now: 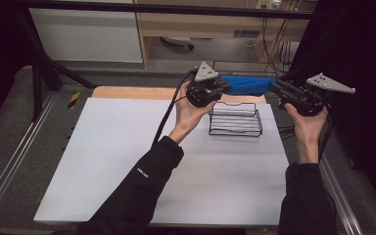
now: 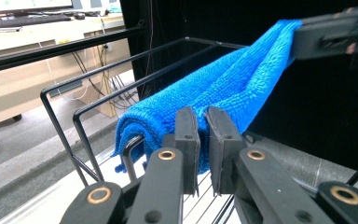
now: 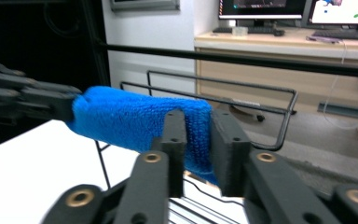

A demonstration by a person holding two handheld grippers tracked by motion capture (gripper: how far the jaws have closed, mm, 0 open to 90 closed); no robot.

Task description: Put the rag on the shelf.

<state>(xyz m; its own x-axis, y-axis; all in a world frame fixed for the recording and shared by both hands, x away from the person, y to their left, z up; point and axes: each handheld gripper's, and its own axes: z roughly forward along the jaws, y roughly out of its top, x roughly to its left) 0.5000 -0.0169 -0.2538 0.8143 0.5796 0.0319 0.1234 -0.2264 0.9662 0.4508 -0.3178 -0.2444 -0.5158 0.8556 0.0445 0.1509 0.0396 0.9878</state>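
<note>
Above the wire rack, a blue towel hangs stretched btwn both grippers, clear of the table; left gripper is clamped tight on one end; right gripper has the other end btwn its jaws, though whether its pads press can't be told. Judged approx. midway: towel lifted and folded lengthwise, not yet laid on the rack; fabric looks thick, fluffy terry, bunched into a long roll.

blue cloth fuzzy looped terry, matt, wire basket thin black metal rod, slight sheen, table top smooth matt white sheet over pale wood, left gripper matt black plastic, brass-look rivets, sleeve black fabric
</note>
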